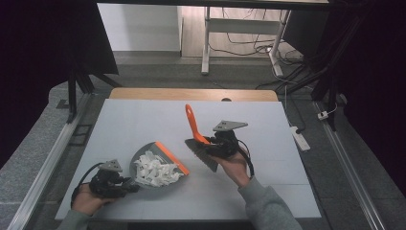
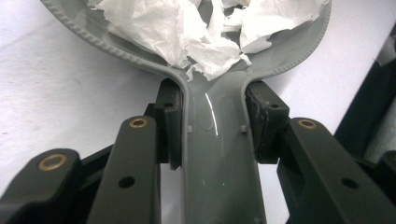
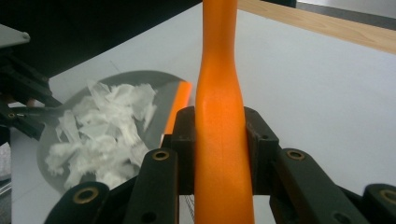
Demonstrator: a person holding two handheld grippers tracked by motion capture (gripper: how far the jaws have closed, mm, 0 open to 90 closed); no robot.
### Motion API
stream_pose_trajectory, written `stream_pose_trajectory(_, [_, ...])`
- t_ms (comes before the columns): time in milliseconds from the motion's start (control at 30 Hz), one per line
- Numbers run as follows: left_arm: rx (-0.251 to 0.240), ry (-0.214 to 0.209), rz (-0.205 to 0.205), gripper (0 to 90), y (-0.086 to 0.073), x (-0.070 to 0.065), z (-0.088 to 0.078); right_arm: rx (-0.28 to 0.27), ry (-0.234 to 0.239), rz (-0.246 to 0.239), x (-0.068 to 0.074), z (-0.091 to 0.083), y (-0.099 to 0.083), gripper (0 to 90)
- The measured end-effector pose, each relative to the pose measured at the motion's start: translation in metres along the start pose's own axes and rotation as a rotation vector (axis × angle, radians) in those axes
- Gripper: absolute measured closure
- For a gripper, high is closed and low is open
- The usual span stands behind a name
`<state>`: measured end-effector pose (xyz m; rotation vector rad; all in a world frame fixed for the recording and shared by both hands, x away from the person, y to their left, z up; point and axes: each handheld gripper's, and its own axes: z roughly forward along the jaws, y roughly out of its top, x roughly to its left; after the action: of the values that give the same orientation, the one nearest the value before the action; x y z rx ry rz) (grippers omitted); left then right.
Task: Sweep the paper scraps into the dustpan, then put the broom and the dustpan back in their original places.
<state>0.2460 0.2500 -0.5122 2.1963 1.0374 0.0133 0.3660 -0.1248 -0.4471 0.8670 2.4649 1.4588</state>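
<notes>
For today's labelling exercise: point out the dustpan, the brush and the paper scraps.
dustpan (image 1: 173, 156), high view, on its orange lip.
brush (image 1: 193, 123), high view, on its orange handle.
paper scraps (image 1: 153, 170), high view, middle of the white pile.

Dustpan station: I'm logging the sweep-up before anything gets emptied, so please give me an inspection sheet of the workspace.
Surface: pale table top, wooden edge at the far side.
Job's things: grey dustpan with an orange lip, loaded with torn white paper scraps; brush with an orange handle.
Clutter: nothing seen.
Grippers: left gripper shut on the dustpan's handle; right gripper shut on the brush handle.
Cables: black leads trail from both grippers; loose wires and a power strip on the floor.
Surroundings: desk legs behind, dark curtains at the sides.
</notes>
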Motion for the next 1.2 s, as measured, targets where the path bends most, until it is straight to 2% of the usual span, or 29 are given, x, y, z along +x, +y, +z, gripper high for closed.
stream_pose_trajectory(333, [-0.113,0.073,-0.093,61.5,-0.003,0.007,-0.010,-0.022,-0.039,0.018,-0.017,-0.023,-0.015,70.2])
stream_pose_trajectory(500, [-0.154,0.106,-0.121,61.5,-0.004,0.009,-0.014,-0.028,-0.045,0.019,-0.022,-0.033,-0.020,70.2])
stream_pose_trajectory(800, [-0.182,0.148,-0.143,61.5,-0.003,0.007,-0.016,-0.029,-0.040,0.037,-0.031,-0.048,-0.032,70.2])
stream_pose_trajectory(1200, [-0.209,0.179,-0.164,61.5,-0.002,0.007,-0.017,-0.020,-0.041,0.052,-0.040,-0.062,-0.044,70.2])
